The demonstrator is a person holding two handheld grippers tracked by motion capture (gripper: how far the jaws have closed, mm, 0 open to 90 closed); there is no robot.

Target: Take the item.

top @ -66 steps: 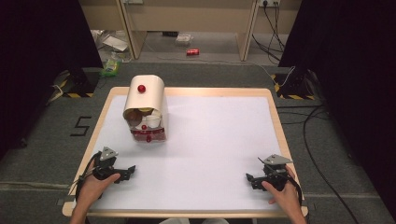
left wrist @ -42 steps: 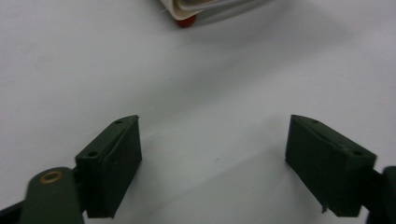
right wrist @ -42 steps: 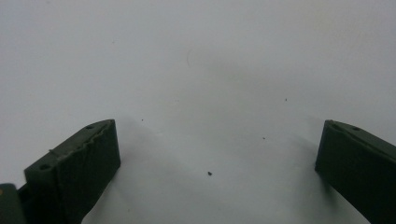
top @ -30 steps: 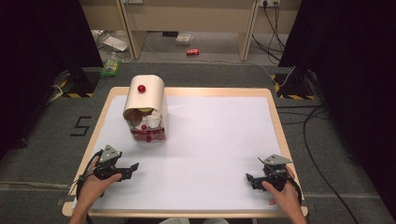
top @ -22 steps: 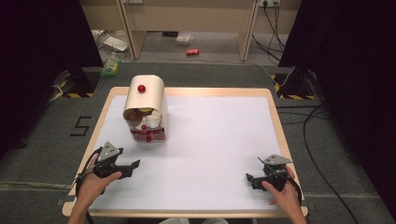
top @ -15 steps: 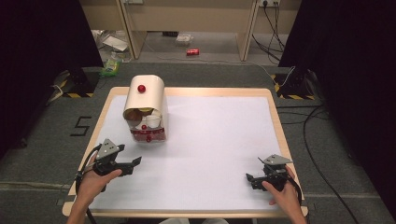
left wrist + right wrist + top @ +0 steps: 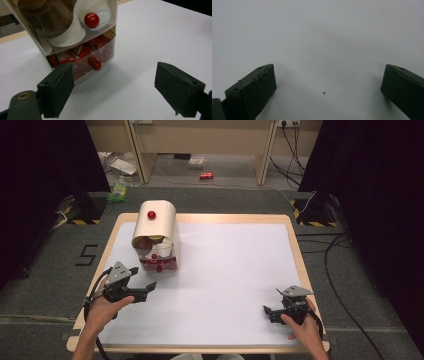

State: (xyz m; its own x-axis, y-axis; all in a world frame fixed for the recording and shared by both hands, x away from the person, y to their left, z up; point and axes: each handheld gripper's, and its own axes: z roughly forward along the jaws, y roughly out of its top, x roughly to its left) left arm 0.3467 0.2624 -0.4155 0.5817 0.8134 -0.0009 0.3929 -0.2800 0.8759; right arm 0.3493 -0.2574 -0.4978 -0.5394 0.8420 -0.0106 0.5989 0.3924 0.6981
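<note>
I am lifting my left gripper (image 7: 148, 286) off the white table (image 7: 240, 270) and carrying it toward the rounded storage box (image 7: 156, 232) at about eleven o'clock, jaws spread wide with nothing between them. Its clear bottom drawer (image 7: 100, 60), packed with red sweets, with its red knob (image 7: 96, 65), is looming just ahead; opening it looks likely next. My right gripper (image 7: 270, 312), at five o'clock, is resting open.

Lab-style recording space, white-topped table (image 7: 240, 270) on grey carpet, black curtains (image 7: 45, 180) either side of the table, hazard-striped floor plates (image 7: 310, 212) at its far corners, loose cables (image 7: 345, 270) right of it, litter beyond.
</note>
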